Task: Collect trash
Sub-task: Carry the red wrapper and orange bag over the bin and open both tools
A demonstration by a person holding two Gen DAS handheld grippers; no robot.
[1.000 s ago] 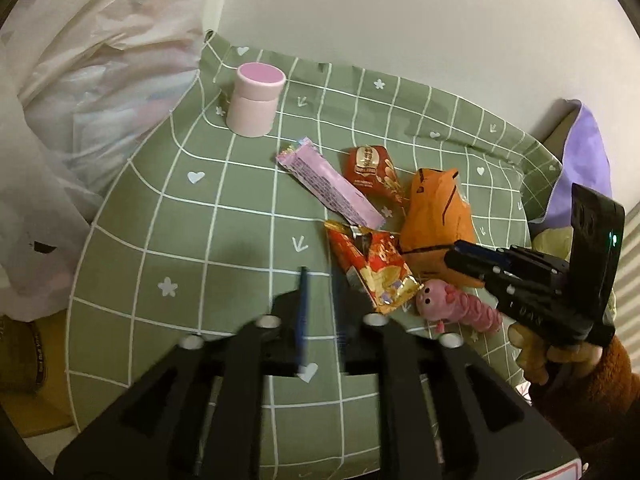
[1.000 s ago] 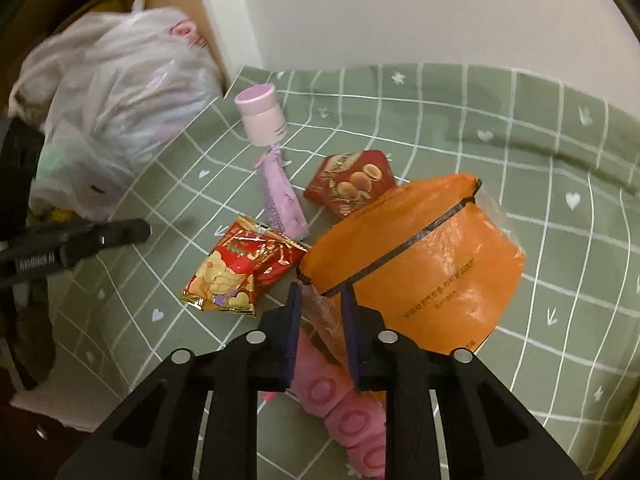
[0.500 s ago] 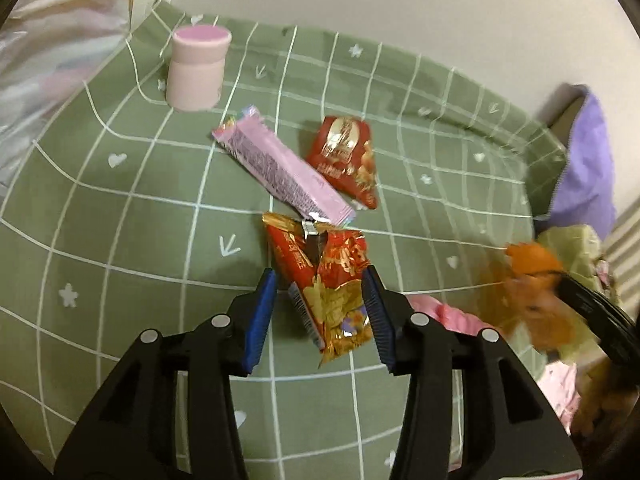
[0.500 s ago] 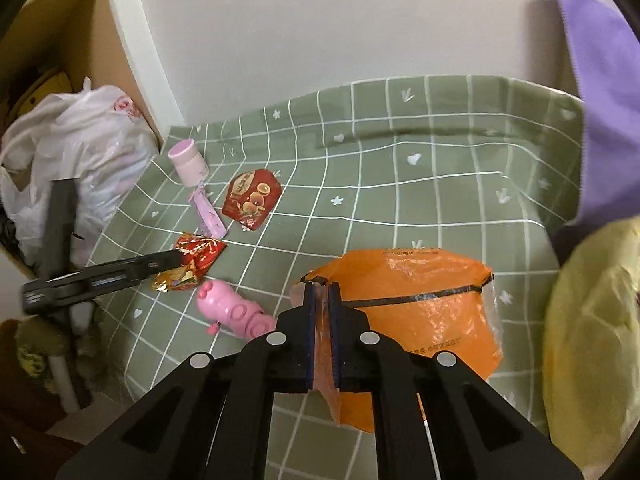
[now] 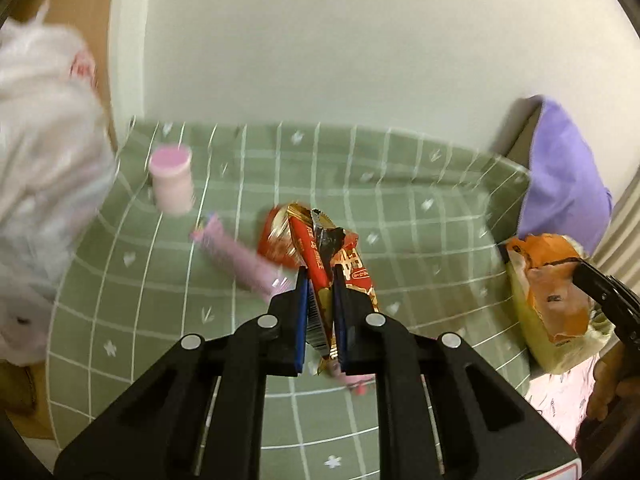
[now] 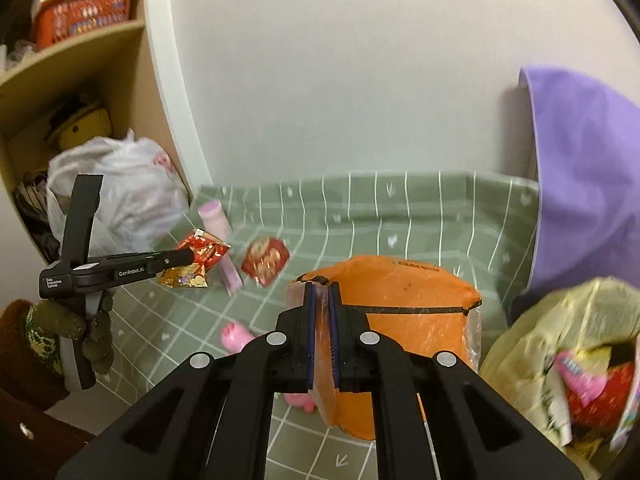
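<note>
At frame centre, my left gripper [image 5: 320, 280] is clamping a red snack wrapper [image 5: 320, 256]; my right gripper [image 6: 322, 300] is pinching the orange bag [image 6: 400, 300] at centre.

Plain white wall [image 6: 360, 80]; wooden shelf [image 6: 72, 60] left (cluttered).

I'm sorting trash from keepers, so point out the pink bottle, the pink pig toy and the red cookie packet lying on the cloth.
pink bottle [image 5: 171, 178], left wrist view, its side.
pink pig toy [image 6: 237, 337], right wrist view, its head.
red cookie packet [image 6: 266, 260], right wrist view, its printed face.
</note>
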